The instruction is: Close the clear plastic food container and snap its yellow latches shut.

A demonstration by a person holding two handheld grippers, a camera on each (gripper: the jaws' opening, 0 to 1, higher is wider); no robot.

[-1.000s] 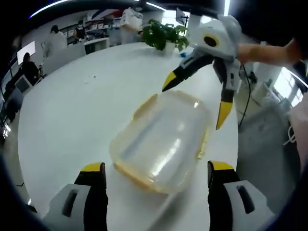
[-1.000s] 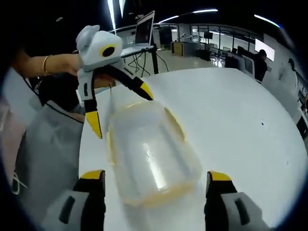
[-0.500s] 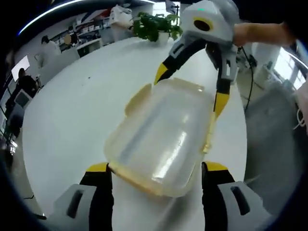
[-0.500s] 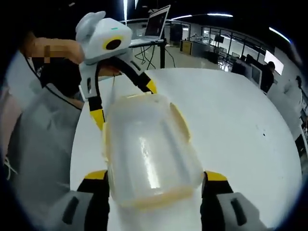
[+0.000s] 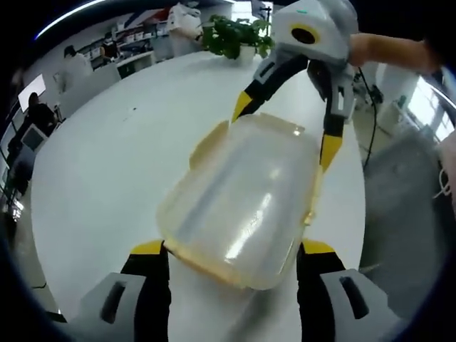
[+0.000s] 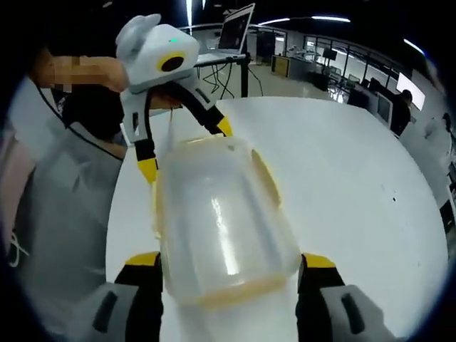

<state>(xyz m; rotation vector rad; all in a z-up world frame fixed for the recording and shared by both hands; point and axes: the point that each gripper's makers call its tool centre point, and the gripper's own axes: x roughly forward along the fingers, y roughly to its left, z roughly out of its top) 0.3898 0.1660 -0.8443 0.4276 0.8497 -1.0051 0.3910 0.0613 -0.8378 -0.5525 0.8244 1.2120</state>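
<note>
The clear plastic container [image 5: 242, 196] lies on the white table [image 5: 107, 164] with its lid on. A yellow latch [image 5: 203, 146] sticks out from its left side and another latch [image 5: 311, 206] runs along its right side. My left gripper [image 5: 233, 251] is open, and its jaws straddle the near end close to the corners. At the far end my right gripper [image 5: 285, 132] straddles the other corners, also open. In the right gripper view the container [image 6: 221, 221] lies between my right gripper's [image 6: 228, 260] jaws, and the left gripper [image 6: 186, 148] spans the far end.
A potted plant [image 5: 231, 39] stands at the table's far edge. A laptop [image 6: 235, 28] sits on a stand beyond the table. A person in a grey top [image 6: 68, 214] stands at the table edge. People sit at desks [image 5: 32, 117] in the background.
Both grippers have moved in from beside the container until their jaws straddle its two ends, and each pair of jaws has narrowed slightly. The container itself has stayed put.
</note>
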